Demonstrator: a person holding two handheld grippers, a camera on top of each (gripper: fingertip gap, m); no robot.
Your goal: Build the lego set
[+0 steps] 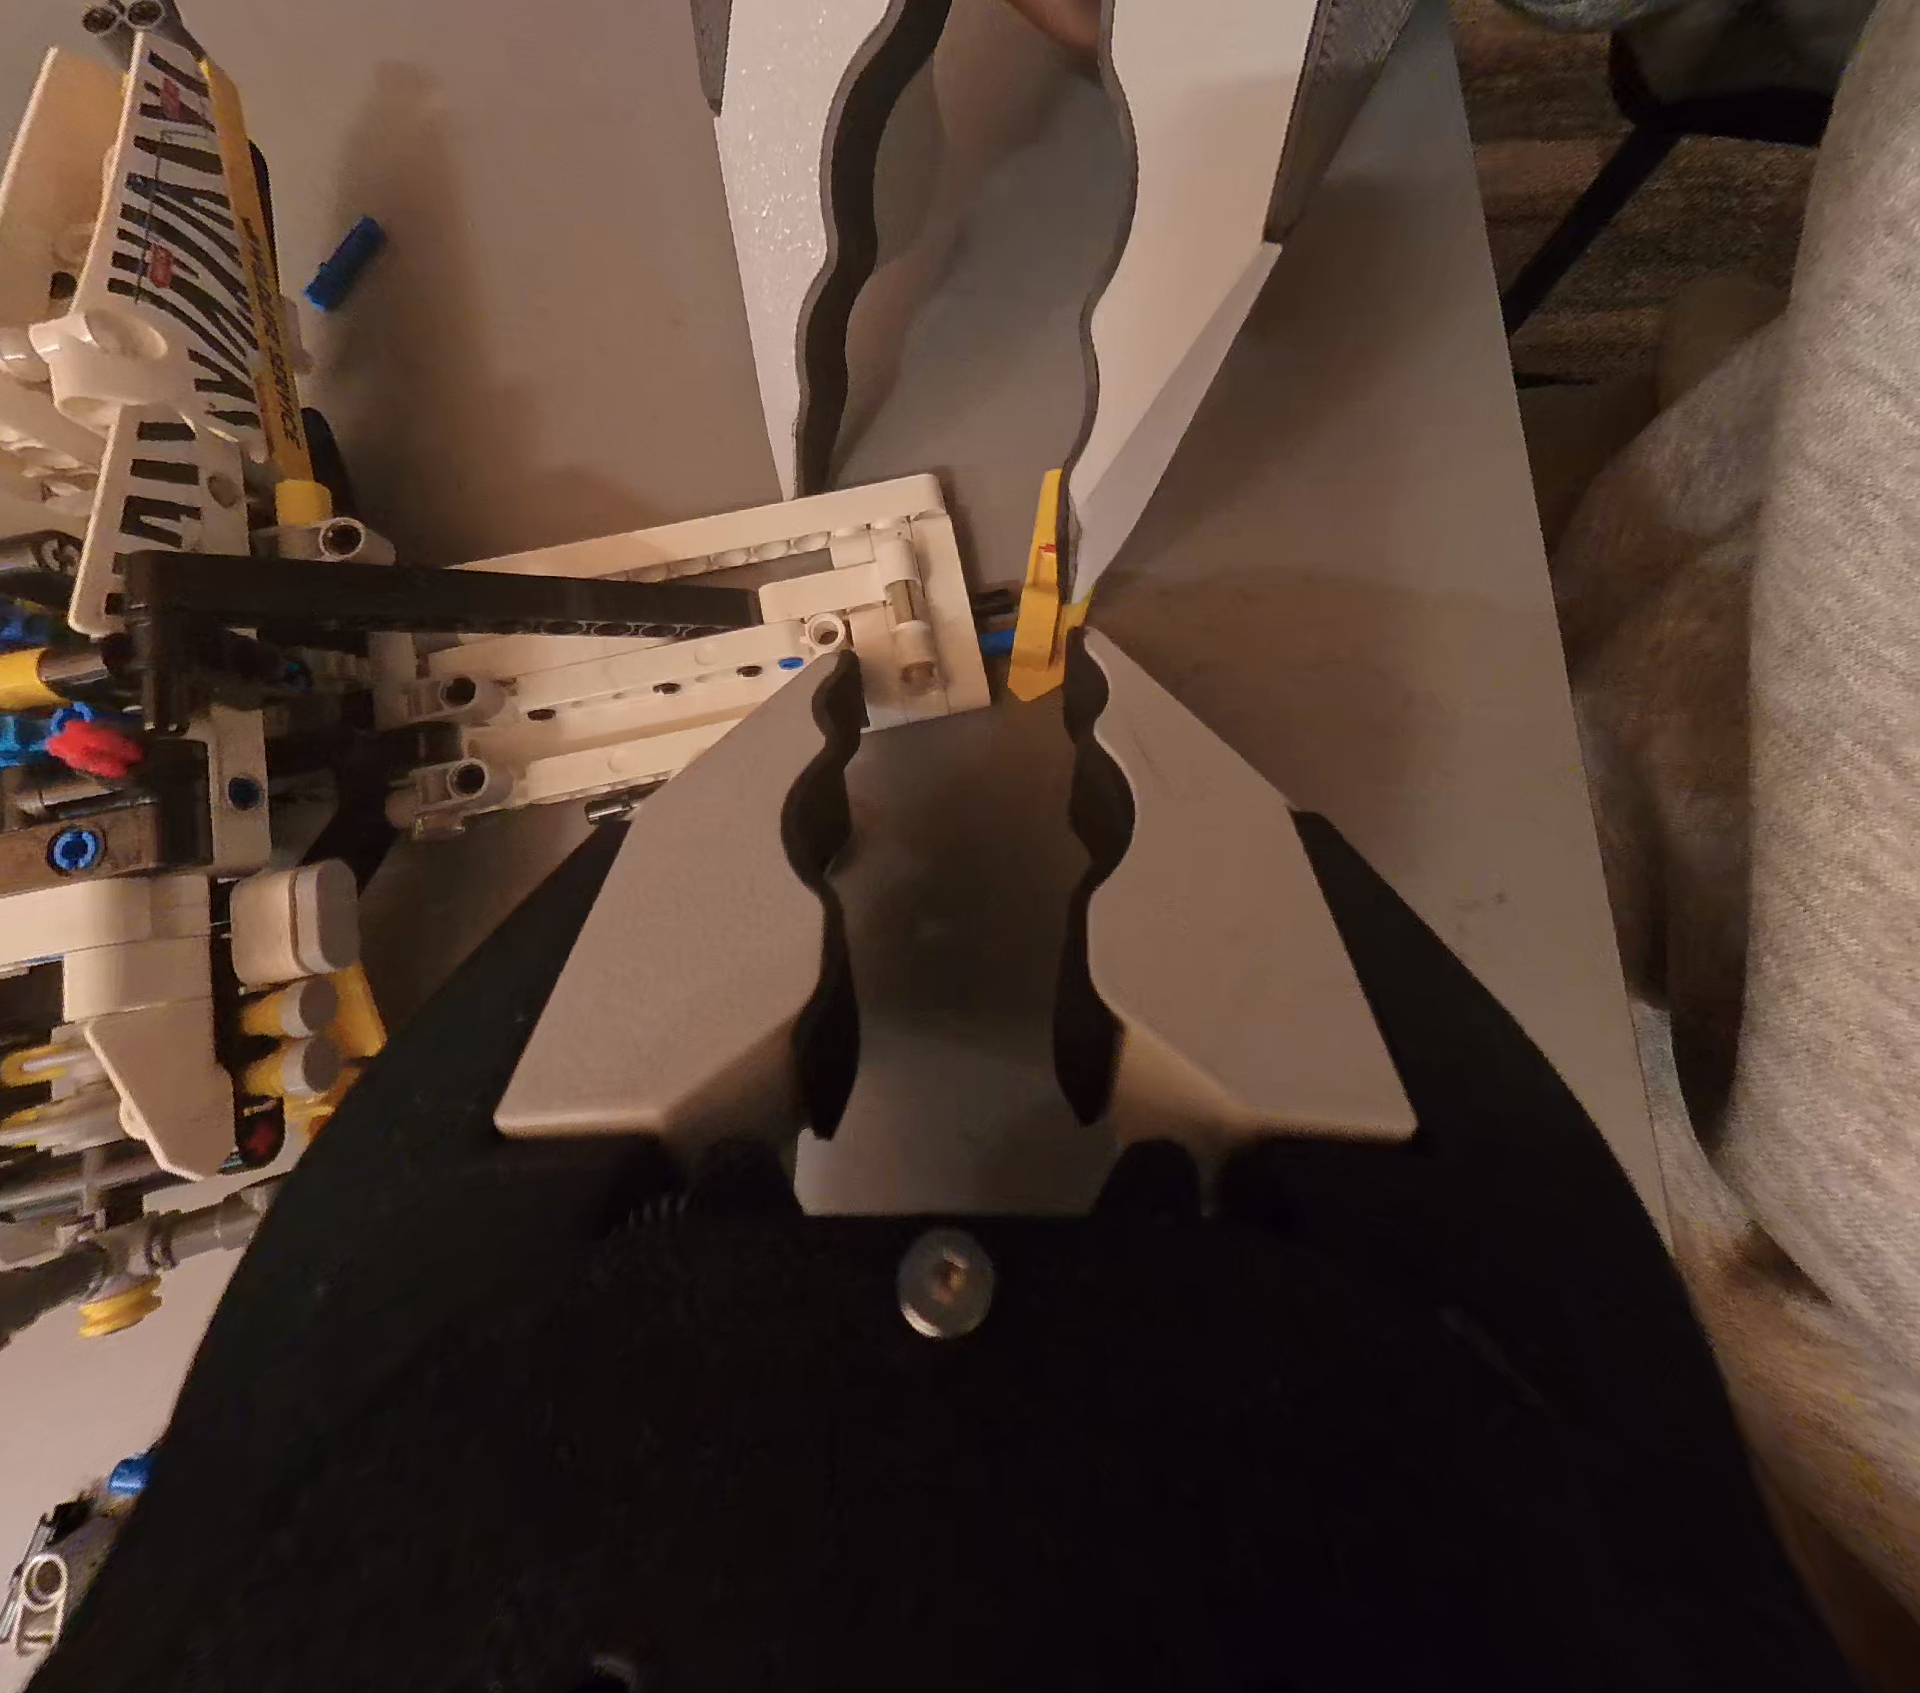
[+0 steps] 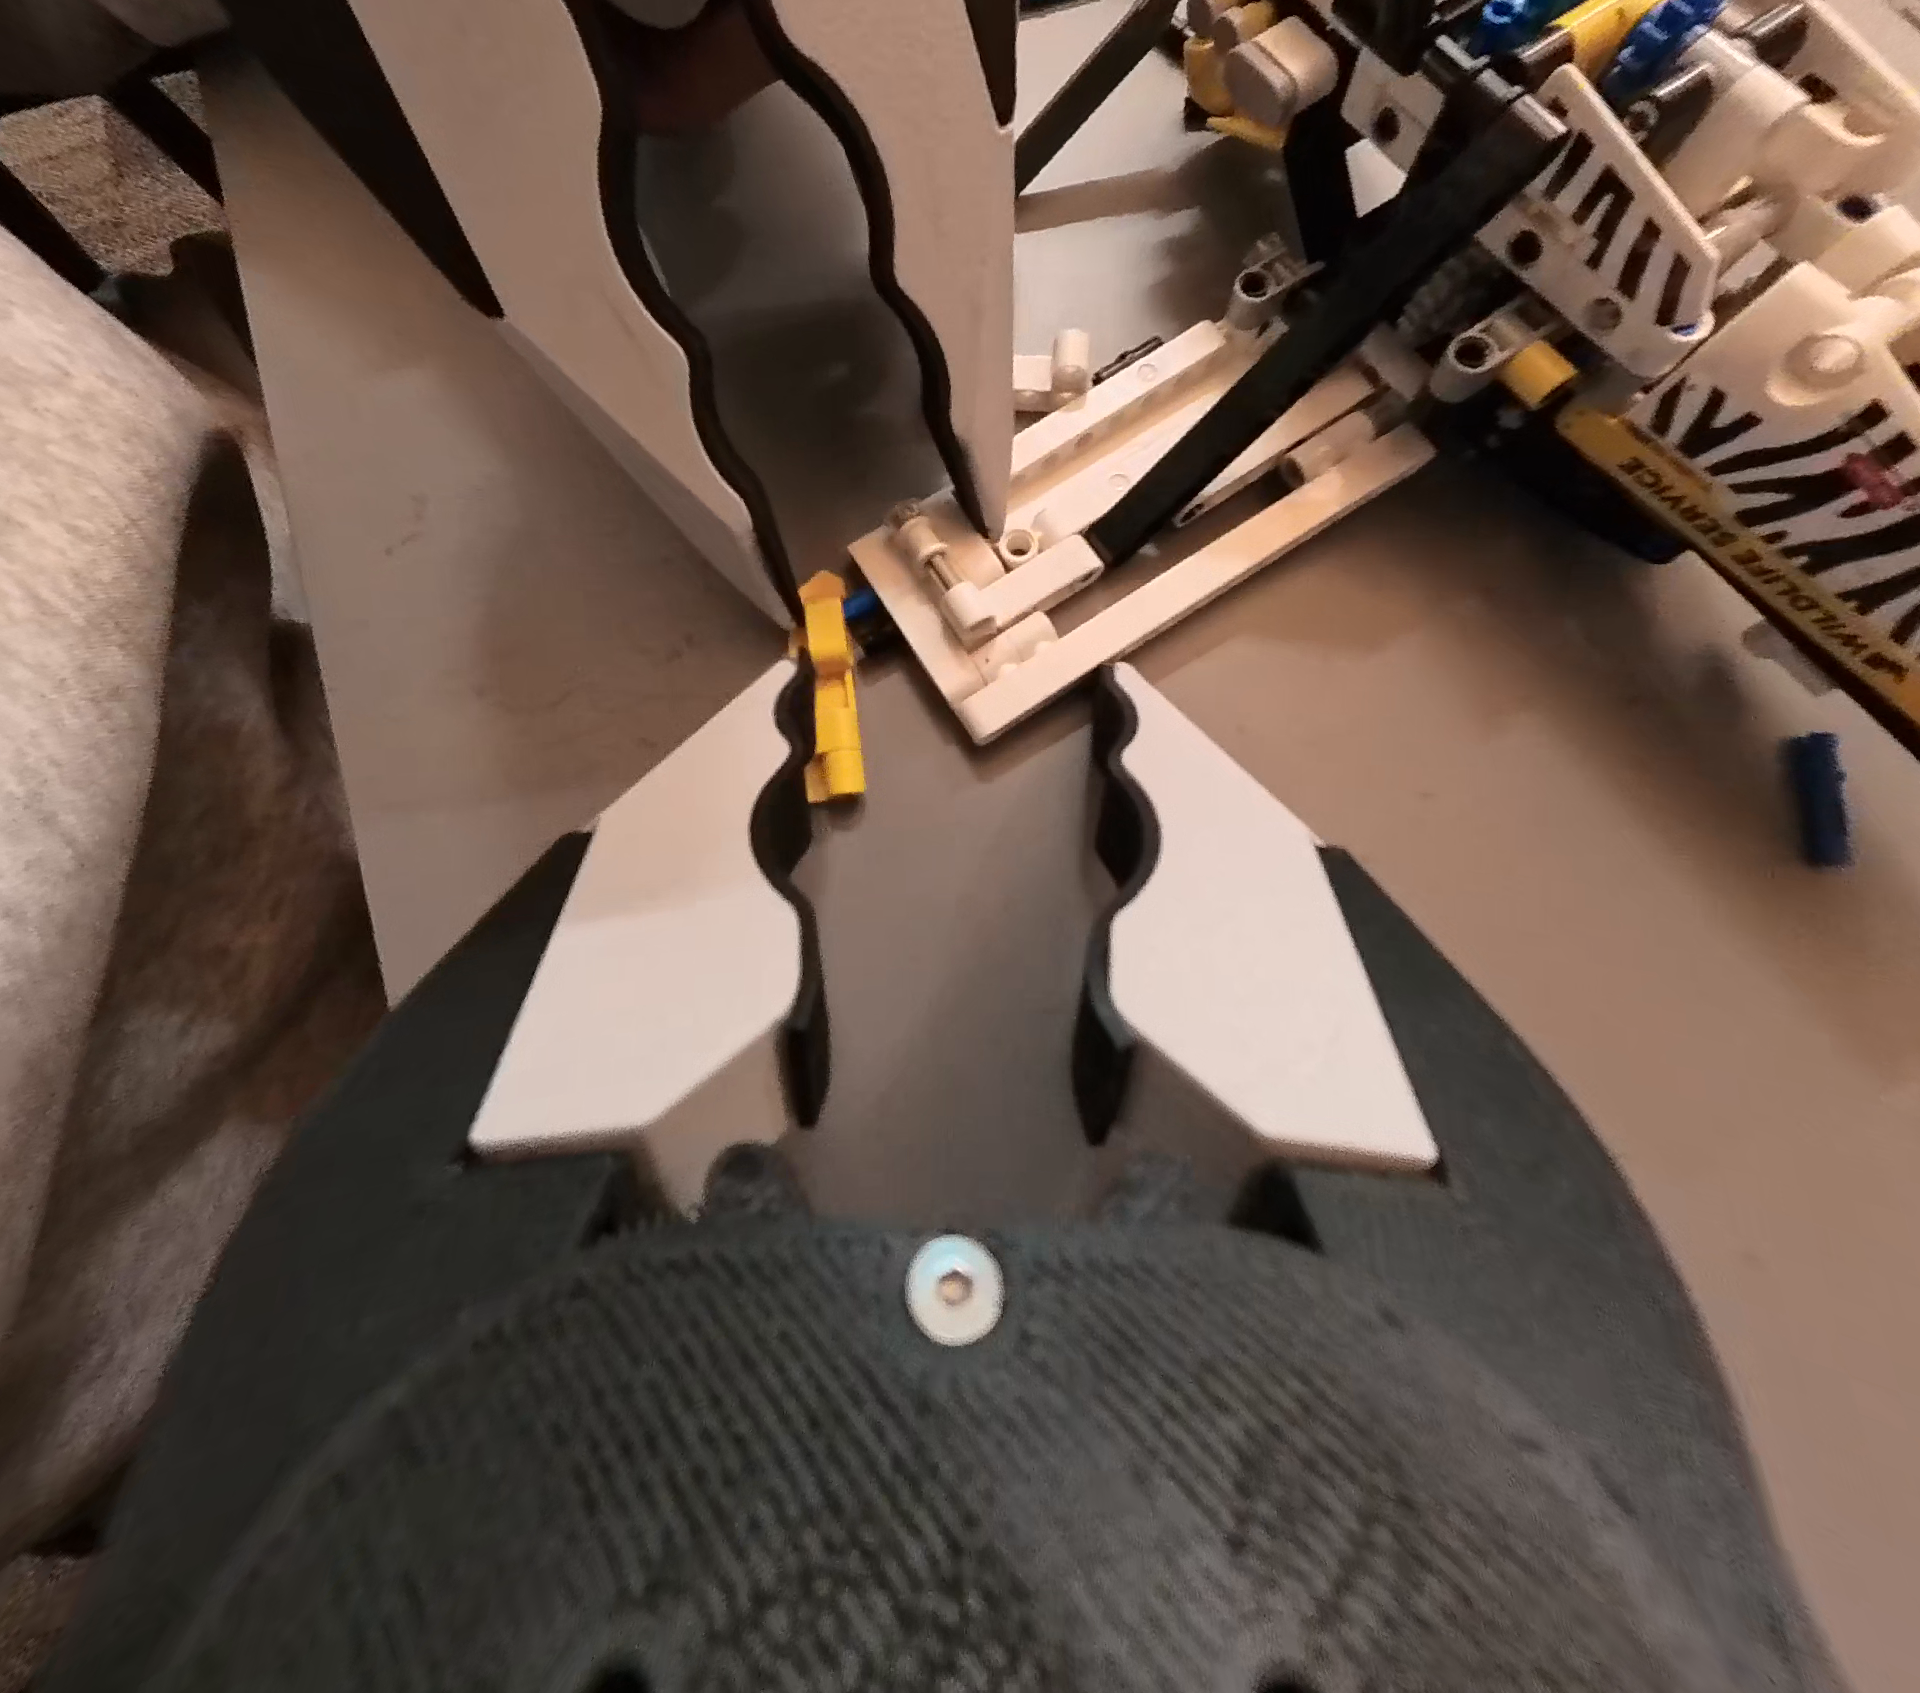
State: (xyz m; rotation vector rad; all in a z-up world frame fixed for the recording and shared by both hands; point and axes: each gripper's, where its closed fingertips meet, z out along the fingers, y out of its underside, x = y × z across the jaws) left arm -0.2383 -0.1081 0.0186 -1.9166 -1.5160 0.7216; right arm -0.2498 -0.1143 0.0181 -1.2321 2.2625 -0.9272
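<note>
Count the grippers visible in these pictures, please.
2. The left gripper and the right gripper face each other, tips near the yellow piece at the white frame's end. None seems hidden.

Dim, warm indoor light; orange-brown cast over table (image 1: 540, 85) and fingers (image 1: 686, 947).

Left wrist view: soft shadows fall rightward off the model (image 1: 197, 417) across the table. Mild sheen on table between the fingers. Black gripper body nearly featureless, underexposed. Strong wide-angle bending at edges; cushion (image 1: 1787, 708) at right stretched, soft.

Right wrist view: slightly brighter. Centre sharp, yellow piece (image 2: 831, 687) crisp. Model (image 2: 1558, 189) at upper right softens toward the corner. Gripper body shows print texture, grainy. Shadow pooled under the far gripper (image 2: 883, 552).
</note>
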